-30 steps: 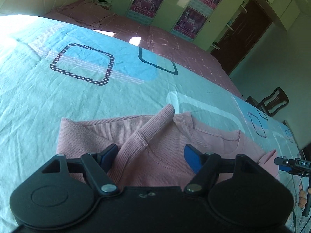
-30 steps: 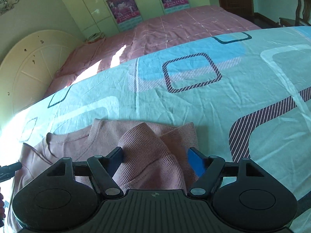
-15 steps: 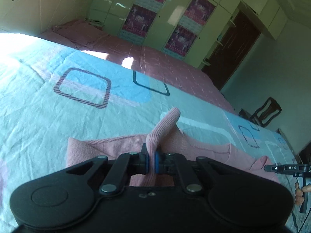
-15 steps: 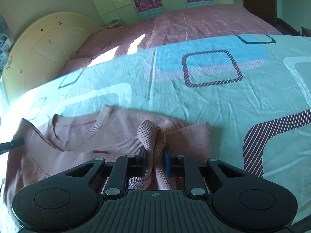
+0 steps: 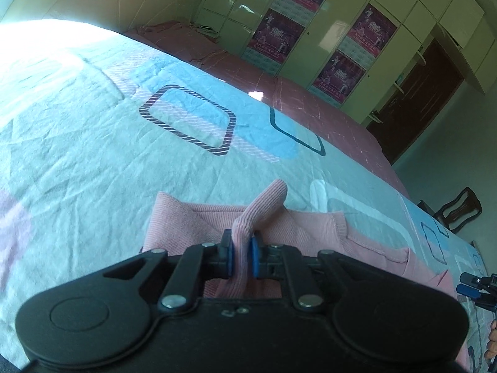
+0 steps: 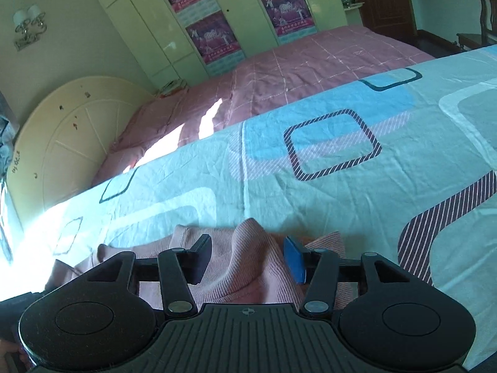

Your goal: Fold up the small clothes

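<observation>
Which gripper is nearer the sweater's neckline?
Left. The left gripper, shut on a sleeve, sits just beside the neckline of the sweater. The right gripper, jaws opening around a fabric hump, is further from it.

Two wrist fisheye views, each looking forward and downward along its own gripper's fingers, close above the patterned bedsheet [image 5: 93, 143]. The left view faces far and rightward, toward the door [image 5: 413, 99]; the right view faces far and leftward, toward the headboard [image 6: 71, 143]. Both share the pink sweater [image 5: 310, 233], near, and the postered wardrobe [image 6: 217, 21], far.
</observation>
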Available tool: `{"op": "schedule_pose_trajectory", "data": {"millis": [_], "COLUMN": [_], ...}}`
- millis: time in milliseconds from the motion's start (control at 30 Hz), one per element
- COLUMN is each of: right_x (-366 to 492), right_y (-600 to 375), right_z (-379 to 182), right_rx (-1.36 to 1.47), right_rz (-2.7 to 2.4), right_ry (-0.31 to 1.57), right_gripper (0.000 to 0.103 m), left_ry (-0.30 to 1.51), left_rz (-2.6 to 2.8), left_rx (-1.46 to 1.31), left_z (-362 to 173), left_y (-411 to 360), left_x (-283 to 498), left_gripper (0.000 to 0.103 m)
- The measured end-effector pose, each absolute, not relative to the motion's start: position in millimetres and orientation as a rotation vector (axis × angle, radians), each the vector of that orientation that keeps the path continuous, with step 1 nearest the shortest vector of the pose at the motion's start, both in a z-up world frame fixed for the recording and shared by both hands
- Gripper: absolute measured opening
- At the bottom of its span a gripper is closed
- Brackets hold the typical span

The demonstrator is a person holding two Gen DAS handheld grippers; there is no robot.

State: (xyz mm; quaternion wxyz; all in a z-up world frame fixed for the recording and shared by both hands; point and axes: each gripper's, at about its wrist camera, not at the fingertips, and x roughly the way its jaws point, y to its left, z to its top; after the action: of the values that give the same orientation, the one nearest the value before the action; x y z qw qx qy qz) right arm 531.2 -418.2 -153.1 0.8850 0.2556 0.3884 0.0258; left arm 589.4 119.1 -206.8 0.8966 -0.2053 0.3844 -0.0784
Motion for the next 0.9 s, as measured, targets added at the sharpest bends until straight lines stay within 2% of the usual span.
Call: {"op": "schedule_pose_trajectory", "data": {"millis": [200,300,367,500,600,700,767,800,867,900], "right_x": [533,535,536,529,535,535,531,526,517,512], "right_y": [-410,-401,-395,-400,-392,-393,-395,-393,-389,-386], "right_z": [-177,-178,-173,-160,-178,-178,-168,-160,-148,-144], "right_rx": [0.452,0.421,0.360,0.364,0.300,0.337,0.348,0.338,0.333,0.336], "right_rz": [0.061,0.090,0.079,-0.007,-0.050,-0.078,-0.087,-0.097,-0.077,-0.061], "right_ry": [0.906,0.919,0.907,0.785,0.864,0.862,0.843,0.820,0.795,0.791], "right_gripper": [0.050,0.018,0.008,0.008,0.008,0.008,0.013,0.018,0.021,0.022], "left_ry": [0.793,0.787,0.765,0.700,0.685,0.704,0.711,0.705,0.687,0.683], "left_rz": [-0.160,-0.166,-0.161,-0.103,-0.033,-0.031,-0.050,-0.064,-0.076,-0.094], "left_rx": [-0.411,-0.398,-0.371,-0.352,-0.370,-0.321,-0.306,-0.293,-0.274,-0.276], "left_z": [-210,-208,-206,-203,-208,-208,-202,-197,-188,-183], "left_y": [126,124,122,124,128,122,120,118,116,114], "left_x": [582,576,571,556,551,553,552,549,539,532], "left_gripper": [0.012,0.008,0.008,0.006,0.005,0.005,0.006,0.009,0.026,0.029]}}
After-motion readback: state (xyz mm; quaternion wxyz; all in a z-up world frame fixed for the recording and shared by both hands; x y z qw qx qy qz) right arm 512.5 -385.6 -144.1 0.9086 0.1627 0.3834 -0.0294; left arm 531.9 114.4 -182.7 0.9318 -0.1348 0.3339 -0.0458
